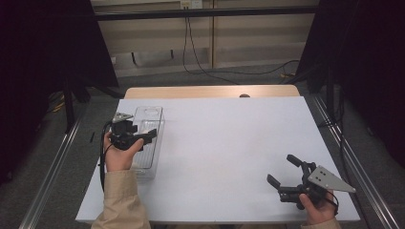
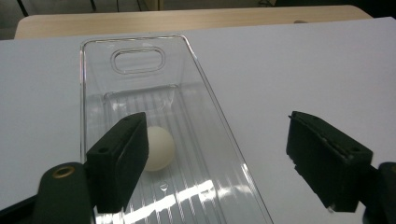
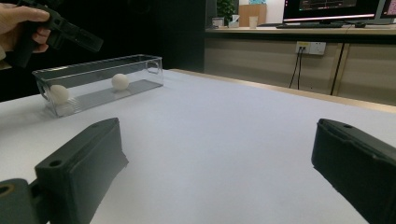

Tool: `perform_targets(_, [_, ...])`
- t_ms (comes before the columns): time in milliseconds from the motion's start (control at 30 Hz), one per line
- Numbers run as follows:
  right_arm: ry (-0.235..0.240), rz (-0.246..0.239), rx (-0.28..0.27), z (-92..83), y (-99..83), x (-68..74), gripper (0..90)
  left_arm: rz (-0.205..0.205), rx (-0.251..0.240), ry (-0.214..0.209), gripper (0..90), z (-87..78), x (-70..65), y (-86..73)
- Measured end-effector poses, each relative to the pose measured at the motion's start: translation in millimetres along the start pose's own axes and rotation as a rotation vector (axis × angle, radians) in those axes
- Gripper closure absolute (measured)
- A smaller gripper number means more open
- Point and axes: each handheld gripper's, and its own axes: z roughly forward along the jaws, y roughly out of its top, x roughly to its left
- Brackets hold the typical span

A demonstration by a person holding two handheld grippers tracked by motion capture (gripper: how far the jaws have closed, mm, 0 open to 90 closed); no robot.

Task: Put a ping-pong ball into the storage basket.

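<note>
A clear plastic tray lies lengthwise on the left part of the white table. In the right gripper view two white balls rest inside the tray, one near the middle and one at its near end. In the left gripper view one ball lies on the ribbed tray floor, partly behind the left jaw. My left gripper hovers over the tray, open, with nothing between its jaws. My right gripper is held low at the table's front right, open and empty.
A strip of bare wooden tabletop shows beyond the white sheet. Metal rails run along both sides of the table, and cables lie on the floor behind. The person's left hand and gripper appear above the tray in the right gripper view.
</note>
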Motion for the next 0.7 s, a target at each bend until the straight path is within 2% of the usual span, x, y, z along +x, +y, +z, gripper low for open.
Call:
perform_targets(200, [-0.002,0.000,-0.001,-0.8,0.0,-0.5,1.7,0.009,-0.033,-0.004,16.4,-8.4,-6.0,-5.9])
perform_targets(433, [-0.003,0.001,-0.004,-1.3,-0.1,-0.4,1.7,0.025,-0.053,-0.028,11.7,-10.0,-16.9,-16.5])
perform_targets(533, [-0.005,0.002,-0.003,-1.9,-0.2,-0.7,1.7,0.045,-0.073,-0.040,9.3,-12.3,-21.7,-23.8])
perform_targets(700, [-0.010,0.004,-0.002,-2.7,-0.5,-1.8,1.7,0.044,-0.102,-0.075,6.7,-17.5,-28.2,-39.1])
